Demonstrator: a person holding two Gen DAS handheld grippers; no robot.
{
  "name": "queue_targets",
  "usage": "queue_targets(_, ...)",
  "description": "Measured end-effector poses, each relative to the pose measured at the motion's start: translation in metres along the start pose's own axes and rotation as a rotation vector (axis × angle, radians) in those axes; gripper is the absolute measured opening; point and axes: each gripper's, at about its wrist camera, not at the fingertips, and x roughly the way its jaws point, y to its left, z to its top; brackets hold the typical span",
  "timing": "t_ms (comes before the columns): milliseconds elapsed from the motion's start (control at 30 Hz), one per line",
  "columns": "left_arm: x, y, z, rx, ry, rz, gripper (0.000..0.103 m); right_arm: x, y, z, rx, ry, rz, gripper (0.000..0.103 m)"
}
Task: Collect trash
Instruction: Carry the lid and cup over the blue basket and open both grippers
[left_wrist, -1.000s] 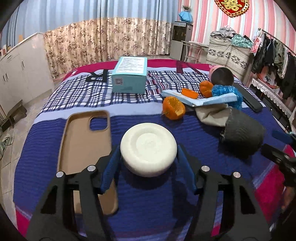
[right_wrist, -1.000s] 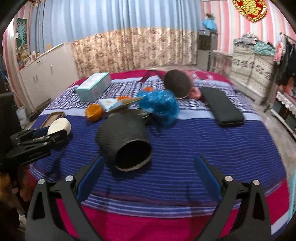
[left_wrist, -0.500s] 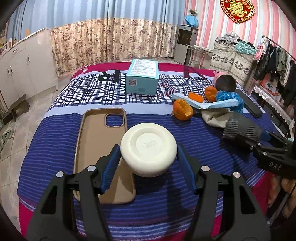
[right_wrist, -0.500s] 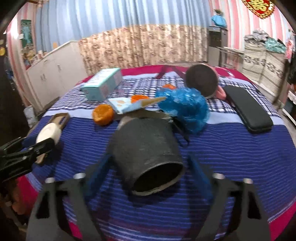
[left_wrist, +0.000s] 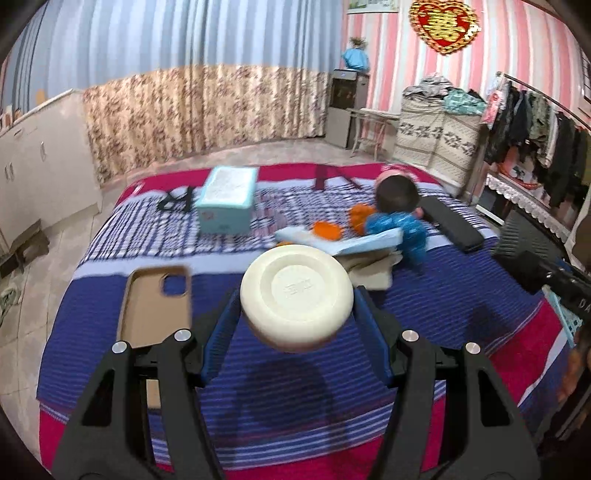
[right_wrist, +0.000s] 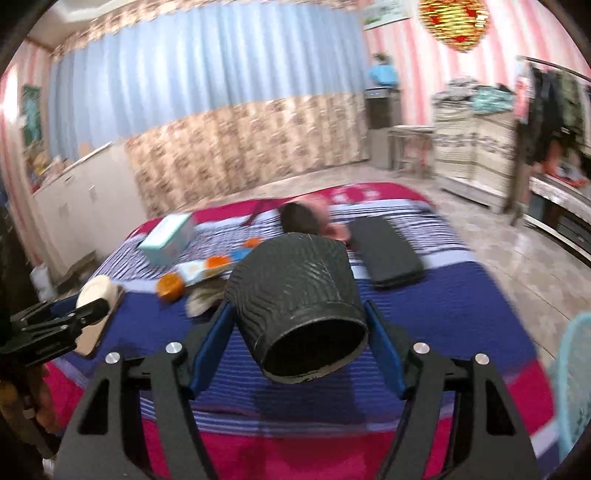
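Note:
My left gripper (left_wrist: 296, 299) is shut on a cream round puck (left_wrist: 295, 291), held clear above the blue striped bed (left_wrist: 280, 387). In the right wrist view my right gripper (right_wrist: 297, 310) is shut on a black ribbed cup (right_wrist: 291, 273), lifted off the bed with its open mouth toward the camera. The cup (left_wrist: 517, 236) and right gripper show at the right edge of the left wrist view. The left gripper (right_wrist: 92, 310) with its puck (right_wrist: 96, 291) shows at the left of the right wrist view. Orange peels (left_wrist: 327, 229), a blue crinkled bag (left_wrist: 402, 229) and a beige wrapper (left_wrist: 369, 267) lie mid-bed.
A tan phone case (left_wrist: 155, 306) lies at the bed's left. A teal box (left_wrist: 225, 206) and a dark round thing (left_wrist: 397, 190) sit further back, a black pad (left_wrist: 454, 225) to the right. A teal basket (right_wrist: 576, 387) stands at the bed's right corner.
My right gripper closed around the black cup and raised it from the bed. Both grippers rose and drew back, the left one still carrying the cream puck.

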Motion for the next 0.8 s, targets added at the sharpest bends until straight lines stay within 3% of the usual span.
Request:
queue_targets(567,0.003,-0.129,0.047,0.098,-0.096,-0.175,0.061,-0.095,-0.157,0.011,0.146,-0.12,-0.489,0.07)
queue_targets(800,0.008,-0.186,0.051,0.151,-0.106,-0.255,0.061,-0.129,-0.211,0.005,0.242,-0.152,-0.584,0.07)
